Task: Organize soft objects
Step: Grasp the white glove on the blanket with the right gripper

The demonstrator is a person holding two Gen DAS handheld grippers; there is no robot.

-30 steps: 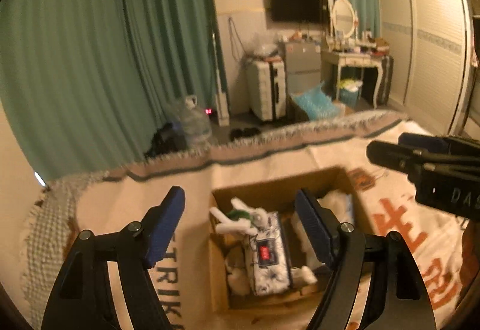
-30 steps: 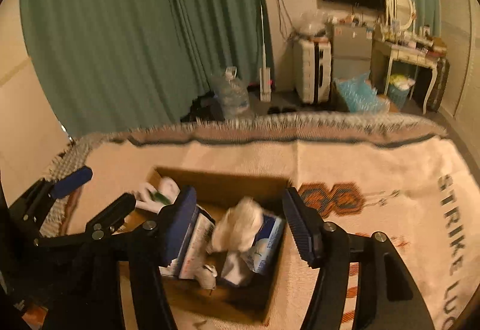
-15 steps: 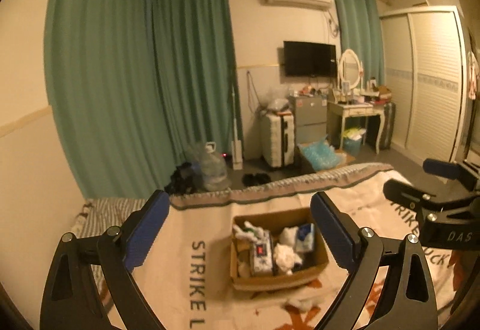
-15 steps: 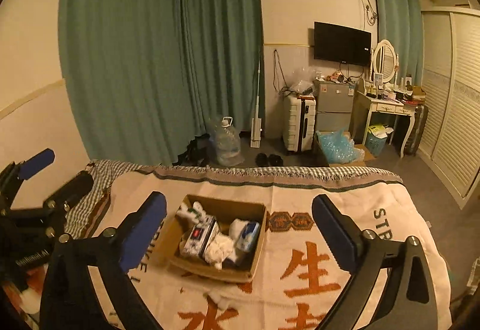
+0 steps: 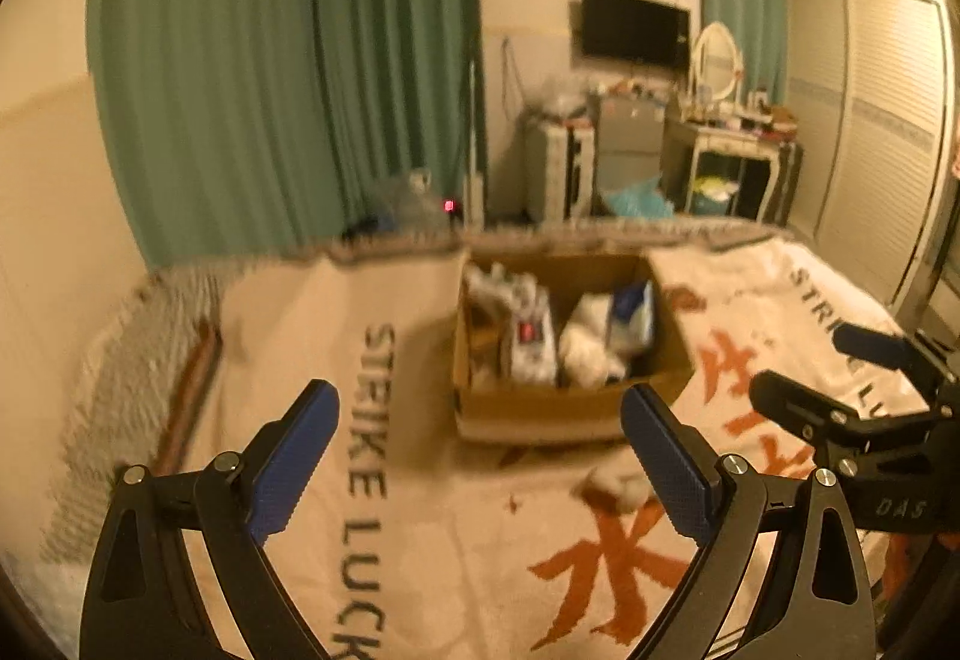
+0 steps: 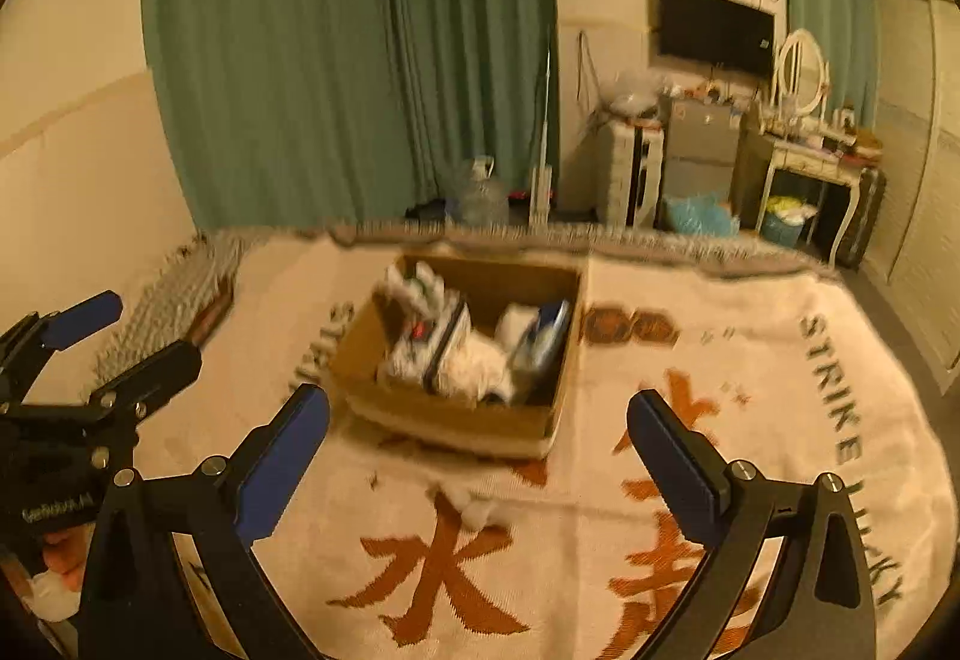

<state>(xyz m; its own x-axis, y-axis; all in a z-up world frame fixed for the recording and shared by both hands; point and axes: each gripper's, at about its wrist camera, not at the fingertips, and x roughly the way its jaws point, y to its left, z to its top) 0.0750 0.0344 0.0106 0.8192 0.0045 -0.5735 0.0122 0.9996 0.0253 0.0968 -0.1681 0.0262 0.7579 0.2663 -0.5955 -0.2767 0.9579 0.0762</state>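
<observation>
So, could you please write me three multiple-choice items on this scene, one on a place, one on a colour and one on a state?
1. Where does the small white soft item lie?
A. In the cardboard box
B. On the blanket in front of the box
C. Between the jaws

2. What colour are the curtains?
A. Green
B. Red
C. White

3. How is the right gripper?
A. Shut on a sock
B. Open and empty
C. Shut on the box rim

Answers: 1 B, it rests on the blanket short of the cardboard box; 2 A, both views show green; 3 B, its jaws stand wide with nothing between.
</observation>
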